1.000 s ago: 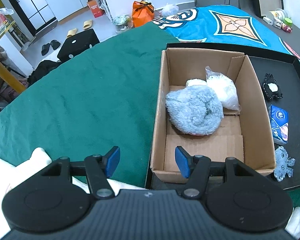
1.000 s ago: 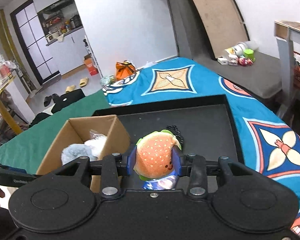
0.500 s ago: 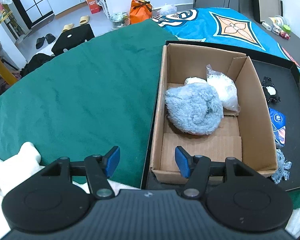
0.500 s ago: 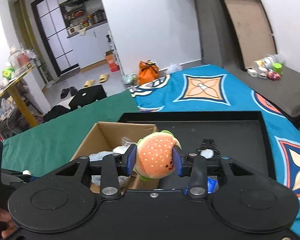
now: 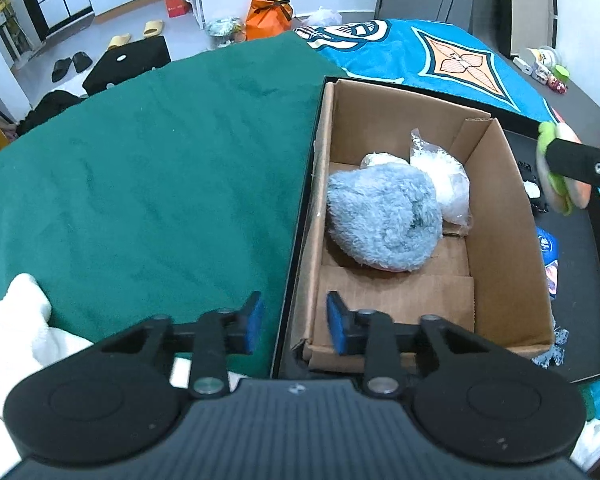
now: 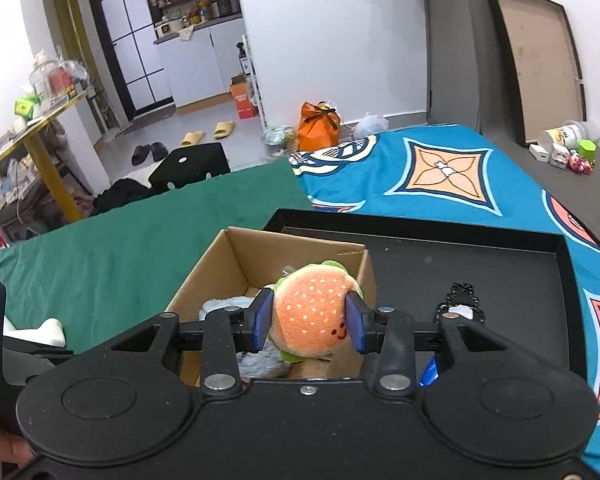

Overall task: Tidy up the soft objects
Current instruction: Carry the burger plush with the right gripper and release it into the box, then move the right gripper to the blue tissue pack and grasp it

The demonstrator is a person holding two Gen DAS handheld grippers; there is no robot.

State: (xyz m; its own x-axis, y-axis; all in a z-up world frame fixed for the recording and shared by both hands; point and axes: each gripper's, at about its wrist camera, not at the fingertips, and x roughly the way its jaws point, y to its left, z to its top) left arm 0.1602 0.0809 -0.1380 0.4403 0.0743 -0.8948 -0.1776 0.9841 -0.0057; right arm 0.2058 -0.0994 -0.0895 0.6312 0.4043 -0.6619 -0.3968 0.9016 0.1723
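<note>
An open cardboard box stands in the left end of a black tray. Inside it lie a grey-blue fluffy toy and a clear bag of white stuffing. My right gripper is shut on an orange burger plush, held above the box's right wall. The left wrist view shows this burger plush at the right edge. My left gripper hangs over the box's near left corner. Its jaws are closing, with the tray rim and box wall between the pads but untouched.
On the tray right of the box lie a black item with a white centre, a blue packet and a pale patterned soft piece. A white cloth lies on the green sheet at near left.
The left jaws have narrowed markedly. My right gripper has carried the burger plush leftward to above the box, and it now shows in the left wrist view.
</note>
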